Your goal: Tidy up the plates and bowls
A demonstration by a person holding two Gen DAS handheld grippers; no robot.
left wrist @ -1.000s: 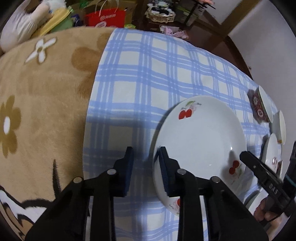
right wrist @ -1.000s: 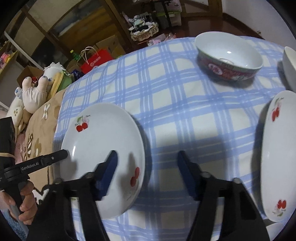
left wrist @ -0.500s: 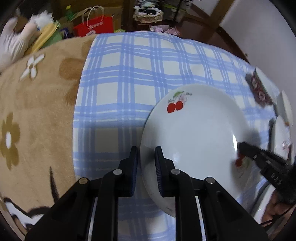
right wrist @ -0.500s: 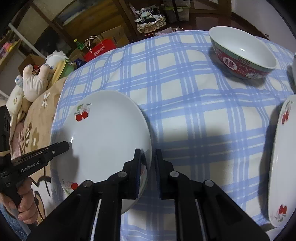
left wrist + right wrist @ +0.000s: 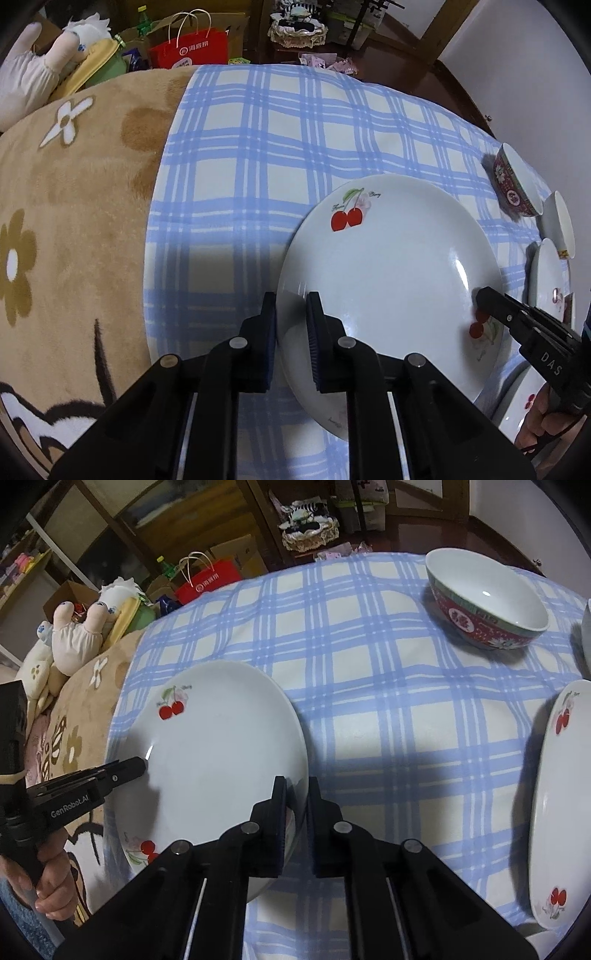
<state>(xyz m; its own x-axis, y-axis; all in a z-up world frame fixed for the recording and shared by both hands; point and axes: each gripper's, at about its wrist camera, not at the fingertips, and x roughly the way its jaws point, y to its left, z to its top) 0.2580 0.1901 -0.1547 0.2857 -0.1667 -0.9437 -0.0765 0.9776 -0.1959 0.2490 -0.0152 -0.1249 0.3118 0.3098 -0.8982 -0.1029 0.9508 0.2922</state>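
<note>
A: Cherry plate (image 5: 388, 273) is being gripped at two opposite rim edges, over the blue checked tablecloth (image 5: 258, 147), near the cloth's edge beside the tan flowered blanket (image 5: 74, 221).

B: Left gripper (image 5: 291, 317)?

A: Its jaws have just been closing. The plate's left rim is being pinched between the pads, one pad under the rim, one on the inner face. Narrow gap, filled by the rim.

B: Right gripper (image 5: 297, 797)?

A: Its jaws are being held narrow on the plate's right rim, one pad on each side of the edge. From the left wrist view its finger tip is being seen lying on the cherry print at the far rim.

B: Is the plate being lifted?

A: Cannot be told; a shadow is being cast beside it on the cloth, but contact underneath is hidden.

B: Other dishes?

A: A red patterned bowl (image 5: 487, 602) is sitting upright at the far right of the cloth, well apart from the held plate. A second cherry plate (image 5: 561, 797) is lying at the right edge, near the bowl. Another white dish (image 5: 559, 225) is being cut off by the frame edge.

B: Person?

A: A hand (image 5: 44, 882) is being seen wrapped around the left gripper's handle.
</note>
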